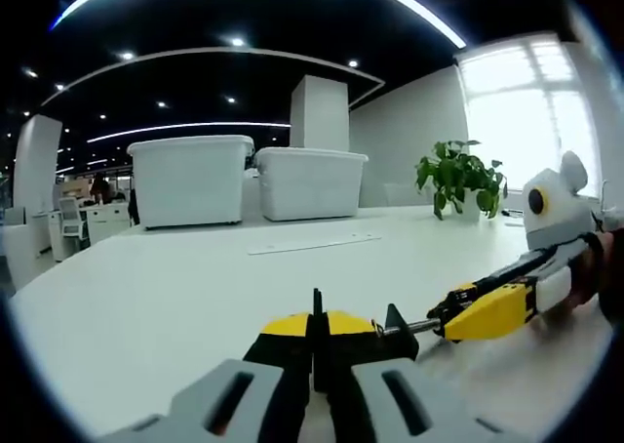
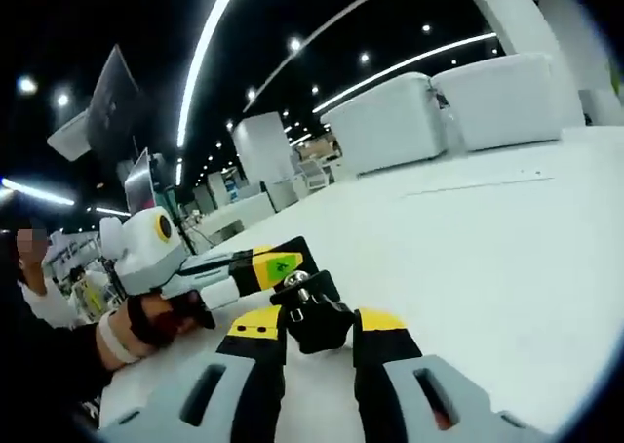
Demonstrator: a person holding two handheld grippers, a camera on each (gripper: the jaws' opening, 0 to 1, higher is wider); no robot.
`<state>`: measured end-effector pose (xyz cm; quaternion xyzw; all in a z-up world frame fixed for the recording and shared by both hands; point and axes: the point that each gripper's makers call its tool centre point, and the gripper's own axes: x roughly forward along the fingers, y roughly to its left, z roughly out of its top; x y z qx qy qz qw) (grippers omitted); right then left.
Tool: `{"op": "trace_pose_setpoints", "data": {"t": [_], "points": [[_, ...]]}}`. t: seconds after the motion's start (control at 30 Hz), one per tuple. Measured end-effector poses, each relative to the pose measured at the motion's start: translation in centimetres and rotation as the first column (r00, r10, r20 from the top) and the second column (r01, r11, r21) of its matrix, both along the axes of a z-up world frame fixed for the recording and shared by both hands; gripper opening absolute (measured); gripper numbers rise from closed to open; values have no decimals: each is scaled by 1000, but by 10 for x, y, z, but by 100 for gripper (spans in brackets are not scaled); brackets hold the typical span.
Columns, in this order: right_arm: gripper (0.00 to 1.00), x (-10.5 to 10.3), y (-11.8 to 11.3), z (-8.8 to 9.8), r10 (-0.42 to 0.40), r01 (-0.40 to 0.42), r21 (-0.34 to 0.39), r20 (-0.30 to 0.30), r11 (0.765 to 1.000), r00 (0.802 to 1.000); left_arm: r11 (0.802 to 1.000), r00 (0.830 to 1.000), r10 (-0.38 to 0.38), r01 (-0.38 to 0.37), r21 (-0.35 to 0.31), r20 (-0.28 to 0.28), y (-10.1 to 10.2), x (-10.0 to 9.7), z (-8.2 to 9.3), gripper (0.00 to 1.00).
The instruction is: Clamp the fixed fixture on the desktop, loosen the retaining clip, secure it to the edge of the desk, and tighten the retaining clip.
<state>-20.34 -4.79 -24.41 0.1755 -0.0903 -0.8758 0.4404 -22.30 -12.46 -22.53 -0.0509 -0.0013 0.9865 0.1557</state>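
A small black clamp fixture (image 1: pixel 395 328) rests low over the white desktop (image 1: pixel 175 297). My left gripper (image 1: pixel 314 343) is shut on a thin black plate of the fixture that stands up between its yellow-tipped jaws. A metal screw (image 1: pixel 421 326) runs right from the fixture to the right gripper (image 1: pixel 458 311), which comes in from the right. In the right gripper view, my right gripper (image 2: pixel 314 334) is shut on the fixture's black knob (image 2: pixel 314 316). The left gripper (image 2: pixel 278 265) reaches in from the left, held by a hand (image 2: pixel 146 321).
Two white lidded bins (image 1: pixel 190 180) (image 1: pixel 307 181) stand at the back of the desk, also seen as bins (image 2: pixel 385 121) (image 2: pixel 507 97). A potted plant (image 1: pixel 458 175) sits by the bright window. A thin white strip (image 1: pixel 312 243) lies flat mid-desk.
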Motion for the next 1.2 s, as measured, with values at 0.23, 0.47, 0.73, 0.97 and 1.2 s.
{"op": "trace_pose_setpoints", "data": {"t": [0.23,0.47,0.73,0.97,1.2], "points": [[25,5,-6,8,125,-18,282,-369,959,921,1000,1000,7,-7,2,1,-1,-1,0,4],[25,10,-11,9,331,122,542,-660,831,675,1000,1000,10,-10,2,2,-3,-1,0,4],[42,16,-13,8,190,-50,323,-420,945,887,1000,1000,11,-11,-5,-2,-5,-1,0,4],[42,0,-5,5,3,-3,4,-19,1000,1000,1000,1000,11,-11,-6,-2,-5,-1,0,4],[25,0,-3,-3,-1,3,-29,58,1000,998,1000,1000,7,-7,-9,-3,-4,-1,0,4]]}}
